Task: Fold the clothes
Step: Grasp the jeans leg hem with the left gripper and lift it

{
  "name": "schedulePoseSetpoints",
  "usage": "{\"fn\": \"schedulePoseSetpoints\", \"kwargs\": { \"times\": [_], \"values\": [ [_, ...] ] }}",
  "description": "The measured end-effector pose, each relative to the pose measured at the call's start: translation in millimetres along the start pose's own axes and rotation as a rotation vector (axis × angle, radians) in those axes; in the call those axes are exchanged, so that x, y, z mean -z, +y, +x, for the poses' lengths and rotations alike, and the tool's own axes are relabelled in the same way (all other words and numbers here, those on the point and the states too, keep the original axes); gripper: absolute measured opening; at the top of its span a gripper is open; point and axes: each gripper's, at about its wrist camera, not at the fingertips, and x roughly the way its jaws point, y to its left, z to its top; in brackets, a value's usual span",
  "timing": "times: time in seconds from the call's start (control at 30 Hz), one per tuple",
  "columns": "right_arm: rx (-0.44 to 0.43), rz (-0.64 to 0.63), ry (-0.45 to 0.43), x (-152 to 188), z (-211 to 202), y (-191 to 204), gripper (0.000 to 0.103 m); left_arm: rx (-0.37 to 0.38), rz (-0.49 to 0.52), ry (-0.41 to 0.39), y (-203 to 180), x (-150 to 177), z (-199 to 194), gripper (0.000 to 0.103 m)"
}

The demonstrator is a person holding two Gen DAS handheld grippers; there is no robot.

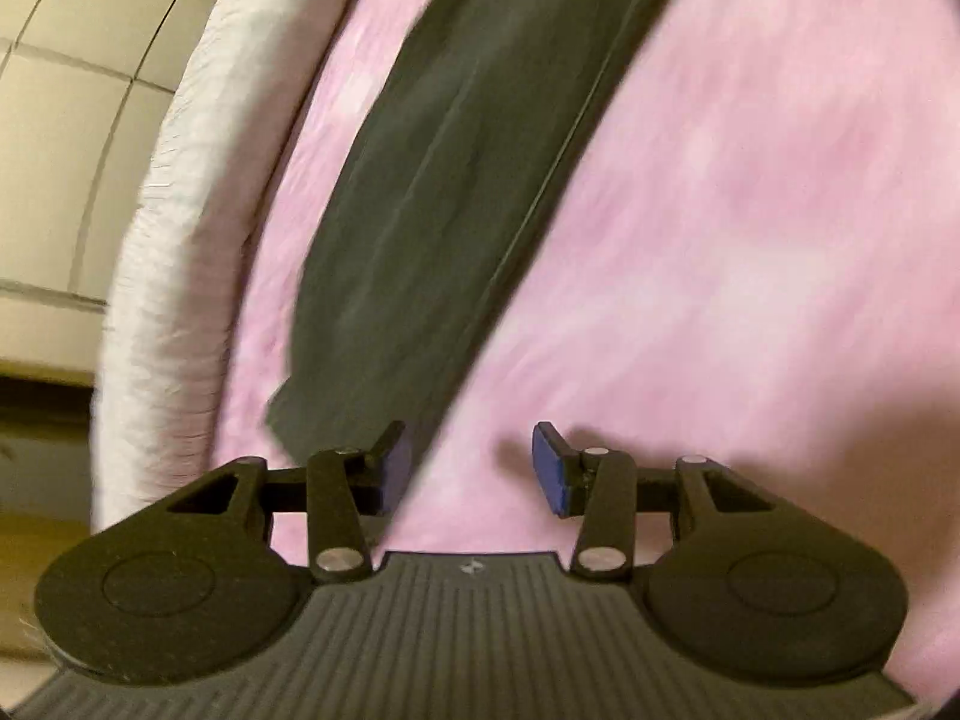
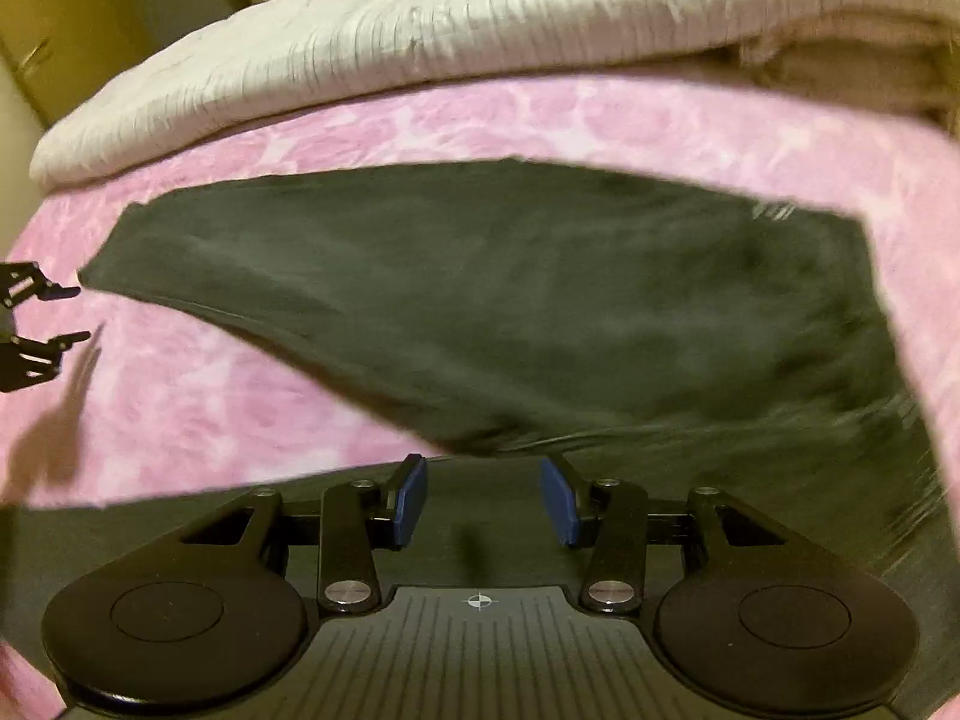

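Standing apart with nothing between their pads, the right gripper (image 2: 483, 495) hangs over the near hem of the dark garment (image 2: 540, 312), the left gripper (image 1: 471, 471) at its narrow corner; the fold looks just laid, so the next move, by judgement, calls for fresh edge grips. Beyond, pink bedspread (image 2: 210, 402) gives open room; farther, the white blanket (image 2: 420, 36) bounds it.

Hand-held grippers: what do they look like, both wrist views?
Both match. The left hand-held gripper and right hand-held gripper have black linkage arms with silver pivot pins, blue pads on the fingertips, two round black housings and a ribbed grey base with a small crosshair mark. No cables or sleeves visible.
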Motion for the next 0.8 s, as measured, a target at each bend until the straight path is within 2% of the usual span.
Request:
{"fn": "schedulePoseSetpoints", "kwargs": {
  "times": [0.13, 0.27, 0.3, 0.33, 0.37, 0.43, 0.53, 0.7, 0.8],
  "values": [
    [0.062, 0.05, 0.027, 0.7, 19.3, 48.8, 0.046, -0.049, 0.149, -0.012, 8.4, 37.1, 43.7, 0.038],
    [0.089, 0.043, 0.04, 3.9, 30.8, 96.9, 0.046, -0.091, 0.286, -0.089, 10.6, 57.9, 56.7, 0.037],
    [0.089, 0.035, 0.045, 4.5, 33.2, 108.2, 0.046, -0.098, 0.302, -0.094, 12.0, 60.1, 58.5, 0.018],
    [0.09, 0.028, 0.049, 4.7, 35.3, 117.6, 0.046, -0.096, 0.303, -0.096, 14.3, 62.7, 58.9, 0.007],
    [0.091, 0.022, 0.054, 5.0, 37.1, 126.7, 0.046, -0.084, 0.288, -0.095, 17.6, 65.7, 58.0, 0.006],
    [0.094, 0.007, 0.06, 4.3, 37.7, 141.0, 0.046, -0.066, 0.263, -0.101, 24.6, 72.5, 51.0, 0.005],
    [0.102, -0.02, 0.046, 2.6, 31.3, 155.5, 0.046, -0.082, 0.231, -0.131, 31.7, 82.5, 19.9, 0.004],
    [0.124, 0.009, 0.059, 9.8, 27.5, 156.5, 0.047, 0.034, 0.297, -0.099, 2.2, 88.6, 7.7, 0.004],
    [0.134, 0.045, 0.061, 14.9, 19.5, 152.6, 0.047, 0.019, 0.277, -0.074, -0.4, 85.8, 5.3, 0.007]
  ]
}}
